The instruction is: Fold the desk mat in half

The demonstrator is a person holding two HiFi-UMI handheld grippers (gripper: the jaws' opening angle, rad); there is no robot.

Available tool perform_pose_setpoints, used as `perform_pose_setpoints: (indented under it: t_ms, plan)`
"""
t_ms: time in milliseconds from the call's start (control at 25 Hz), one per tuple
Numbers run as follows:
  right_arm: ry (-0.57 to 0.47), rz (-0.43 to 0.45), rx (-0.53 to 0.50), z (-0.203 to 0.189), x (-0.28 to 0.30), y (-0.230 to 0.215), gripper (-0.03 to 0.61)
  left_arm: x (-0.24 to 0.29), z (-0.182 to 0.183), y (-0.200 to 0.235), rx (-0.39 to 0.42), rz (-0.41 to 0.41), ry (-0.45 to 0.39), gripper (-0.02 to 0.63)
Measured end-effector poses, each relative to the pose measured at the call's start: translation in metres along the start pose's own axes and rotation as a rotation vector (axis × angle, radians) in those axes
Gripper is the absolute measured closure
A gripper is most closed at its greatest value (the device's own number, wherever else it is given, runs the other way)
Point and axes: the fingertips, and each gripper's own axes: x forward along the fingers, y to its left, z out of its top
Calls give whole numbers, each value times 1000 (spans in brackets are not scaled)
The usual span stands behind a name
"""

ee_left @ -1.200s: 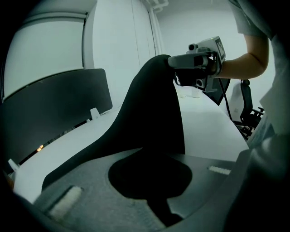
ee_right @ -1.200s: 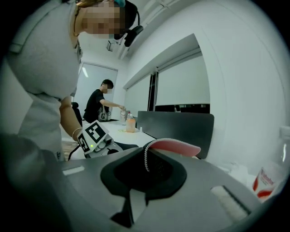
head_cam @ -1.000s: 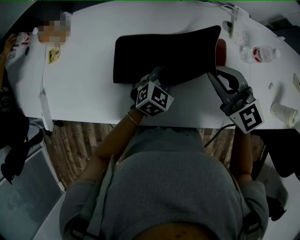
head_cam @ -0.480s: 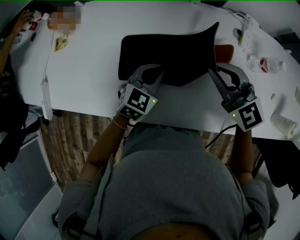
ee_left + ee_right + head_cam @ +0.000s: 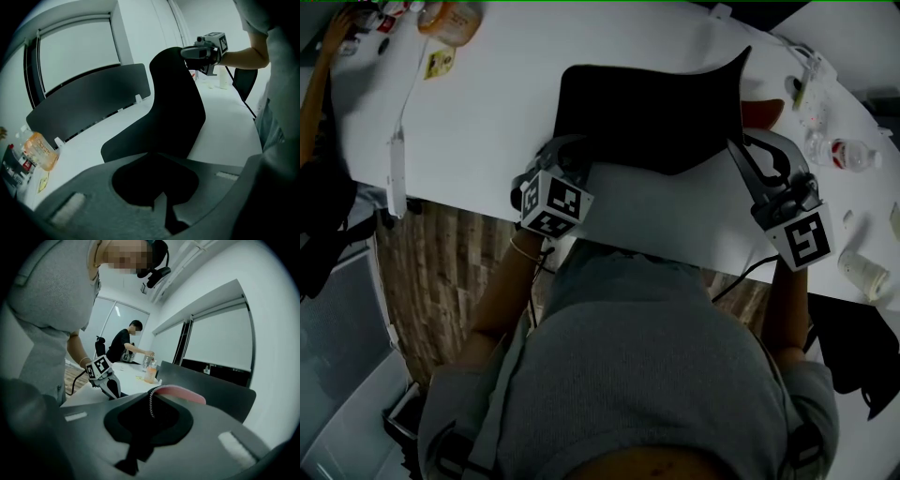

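A black desk mat (image 5: 652, 108) lies on the white table (image 5: 478, 103). Its right side curls up and shows a pink underside (image 5: 764, 112). My left gripper (image 5: 567, 159) is shut on the mat's near edge close to the left corner. In the left gripper view the mat (image 5: 176, 108) rises from the left gripper (image 5: 159, 199) in a tall curve toward the right gripper (image 5: 206, 47). My right gripper (image 5: 741, 150) is shut on the mat's near right corner and holds it off the table. The right gripper view shows the stitched pink edge (image 5: 180, 392) in the right gripper (image 5: 138, 448), with the left gripper (image 5: 105, 378) beyond.
A water bottle (image 5: 839, 150) and a paper cup (image 5: 862, 272) sit to the right of the mat. A power strip (image 5: 397, 159) lies at the left and an orange bottle (image 5: 455, 14) at the far left. A dark divider (image 5: 89, 103) backs the table. Another person (image 5: 124, 345) sits at its end.
My left gripper has moved left along the mat's near edge, from about the middle to near the left corner. The right gripper has stayed at the raised right corner.
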Motion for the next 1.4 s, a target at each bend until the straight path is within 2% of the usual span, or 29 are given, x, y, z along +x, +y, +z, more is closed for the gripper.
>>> perform_pose_setpoints:
  t_ms: [160,440,680,760,880,960,1200,1400]
  plan:
    - [-19,68,-69,16,22,15,555,8,-3,0,-81,-7,-27,612]
    - [-67,229,-175,41,59,53,554,9,-4,2,-89,9,-89,612]
    - [-80,353,-254,47,93,86,552,-5,4,19,-258,-20,-232,611]
    - [-55,372,-271,43,102,93,552,-16,6,33,-290,27,-264,611]
    - [-7,390,-314,34,115,101,552,-44,7,71,-365,140,-333,611]
    - [10,407,-346,30,125,108,552,-63,10,90,-423,157,-371,611]
    - [48,490,-419,18,148,135,551,-84,38,112,-531,41,-436,611]
    - [81,488,-430,9,155,140,549,-79,29,105,-603,-72,-320,594]
